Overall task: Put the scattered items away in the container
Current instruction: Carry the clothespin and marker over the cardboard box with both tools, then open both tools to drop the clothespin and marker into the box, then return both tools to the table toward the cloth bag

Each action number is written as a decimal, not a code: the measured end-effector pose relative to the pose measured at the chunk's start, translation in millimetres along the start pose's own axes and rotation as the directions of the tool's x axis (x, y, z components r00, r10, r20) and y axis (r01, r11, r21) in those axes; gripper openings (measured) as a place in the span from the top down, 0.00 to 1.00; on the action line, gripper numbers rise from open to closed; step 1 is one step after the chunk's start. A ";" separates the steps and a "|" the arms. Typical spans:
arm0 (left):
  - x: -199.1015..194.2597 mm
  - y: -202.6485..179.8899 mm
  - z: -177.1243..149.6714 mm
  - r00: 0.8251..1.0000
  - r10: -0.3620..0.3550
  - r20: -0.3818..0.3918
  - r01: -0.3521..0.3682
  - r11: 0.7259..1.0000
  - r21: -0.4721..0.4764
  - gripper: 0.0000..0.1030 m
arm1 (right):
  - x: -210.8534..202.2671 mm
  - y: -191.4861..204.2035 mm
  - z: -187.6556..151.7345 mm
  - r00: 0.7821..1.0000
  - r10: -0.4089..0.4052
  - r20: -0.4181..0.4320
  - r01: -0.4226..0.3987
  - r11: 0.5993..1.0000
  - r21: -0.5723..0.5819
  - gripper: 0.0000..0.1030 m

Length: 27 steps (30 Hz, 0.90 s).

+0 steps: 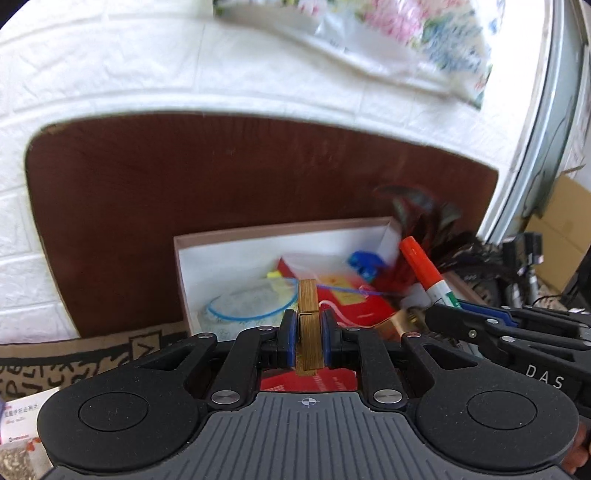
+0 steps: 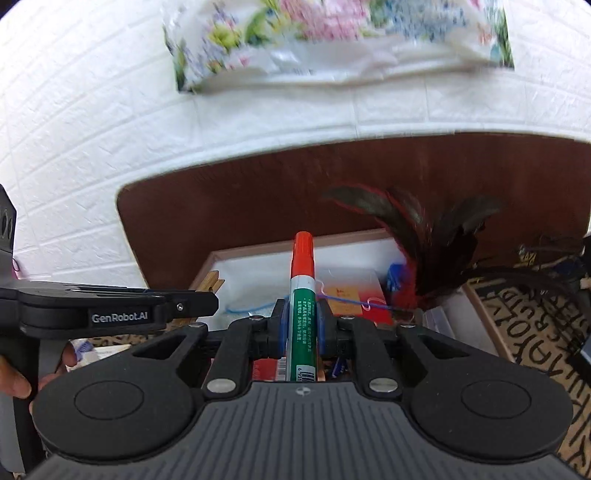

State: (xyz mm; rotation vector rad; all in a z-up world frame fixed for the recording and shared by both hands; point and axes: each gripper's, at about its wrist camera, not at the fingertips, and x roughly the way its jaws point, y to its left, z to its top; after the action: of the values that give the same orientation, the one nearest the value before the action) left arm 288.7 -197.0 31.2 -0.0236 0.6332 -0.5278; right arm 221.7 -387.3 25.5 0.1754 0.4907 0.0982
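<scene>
My left gripper (image 1: 308, 326) is shut on a wooden clothespin (image 1: 308, 325), held above the near edge of an open cardboard box (image 1: 258, 229). My right gripper (image 2: 302, 325) is shut on a green marker (image 2: 303, 332) with an orange-red cap, pointing over the same box (image 2: 236, 252). The marker (image 1: 424, 271) and right gripper also show at the right of the left wrist view. The clothespin (image 2: 210, 282) and left gripper show at the left of the right wrist view. The box holds a red packet (image 1: 343, 295), a blue clip (image 1: 364, 263), a blue-rimmed round lid (image 1: 251, 304) and a feather item (image 2: 424, 240).
The box stands against a dark brown board (image 1: 184, 177) leaning on a white brick-pattern wall (image 1: 110, 66). A floral cloth (image 2: 332, 33) hangs above. A patterned mat (image 2: 535, 325) lies under and around the box. Paper packets (image 1: 22, 424) lie at the lower left.
</scene>
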 end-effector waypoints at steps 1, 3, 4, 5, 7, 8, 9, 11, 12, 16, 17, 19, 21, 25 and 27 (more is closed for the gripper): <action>6.1 1.6 -1.0 1.000 0.000 -0.008 0.000 1.000 -0.004 0.90 | 4.7 -1.4 -1.3 1.000 -0.001 -0.008 0.001 1.000 0.001 0.83; 15.2 4.9 -1.3 1.000 0.001 -0.015 -0.002 1.000 -0.011 0.89 | 13.7 -3.8 -3.6 1.000 -0.002 -0.022 0.002 1.000 0.000 0.83; 19.8 6.2 -0.4 1.000 0.006 -0.016 -0.006 1.000 -0.011 0.81 | 17.5 -4.6 -5.3 1.000 -0.003 -0.028 0.003 1.000 -0.001 0.83; 22.7 7.2 0.0 1.000 0.008 -0.013 -0.009 1.000 -0.012 0.71 | 21.4 -5.6 -6.7 1.000 -0.005 -0.029 0.005 1.000 0.003 0.83; 25.9 9.1 0.8 1.000 0.014 -0.005 -0.014 1.000 -0.017 0.30 | 26.6 -8.0 -9.4 1.000 -0.016 -0.020 0.017 1.000 0.019 0.82; 25.3 10.0 -0.4 1.000 0.016 0.000 -0.016 1.000 -0.022 0.17 | 27.4 -9.2 -10.3 1.000 -0.025 -0.014 0.025 0.999 0.026 0.70; 22.9 10.4 -2.1 1.000 0.024 0.020 -0.023 0.999 -0.027 0.09 | 26.7 -10.2 -11.2 0.999 -0.032 -0.006 0.032 0.999 0.031 0.53; 15.9 9.1 -6.2 0.997 0.037 0.069 -0.037 0.999 -0.003 0.08 | 21.9 -11.2 -13.7 0.998 -0.062 0.026 0.061 0.998 0.032 0.42; 14.3 7.9 -7.1 0.997 0.033 0.067 -0.035 0.999 0.019 0.07 | 19.7 -11.4 -14.8 0.997 -0.072 0.037 0.072 0.997 0.027 0.39; 7.5 7.5 -10.2 0.998 0.024 0.064 -0.025 1.000 0.009 0.04 | 11.6 -12.1 -18.6 0.994 -0.095 0.057 0.093 0.995 0.038 0.27; 6.4 8.3 -10.4 0.998 0.018 0.062 -0.018 1.000 0.000 0.04 | 10.6 -12.2 -19.3 0.994 -0.099 0.055 0.097 0.994 0.041 0.24; 4.4 9.4 -10.8 0.999 0.011 0.053 -0.010 1.000 -0.016 0.03 | 9.2 -12.6 -20.1 0.993 -0.109 0.046 0.107 0.993 0.046 0.21; 2.5 9.5 -12.0 0.999 0.010 0.046 -0.009 1.000 -0.021 0.03 | 7.1 -11.5 -20.4 0.993 -0.111 0.039 0.109 0.993 0.047 0.20; -10.2 7.7 -14.4 0.998 0.014 0.056 -0.013 1.000 -0.021 0.03 | -2.0 -4.6 -19.7 0.993 -0.110 0.045 0.109 0.993 0.035 0.19; -21.7 7.7 -15.3 0.998 0.011 0.065 -0.010 1.000 -0.028 0.03 | -9.8 -0.2 -19.0 0.992 -0.109 0.058 0.107 0.994 0.028 0.17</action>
State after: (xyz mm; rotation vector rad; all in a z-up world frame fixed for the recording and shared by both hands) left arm 268.9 -177.8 29.5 -0.0634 0.5771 -0.5061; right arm 204.1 -386.1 13.5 0.1755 0.4416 -0.0190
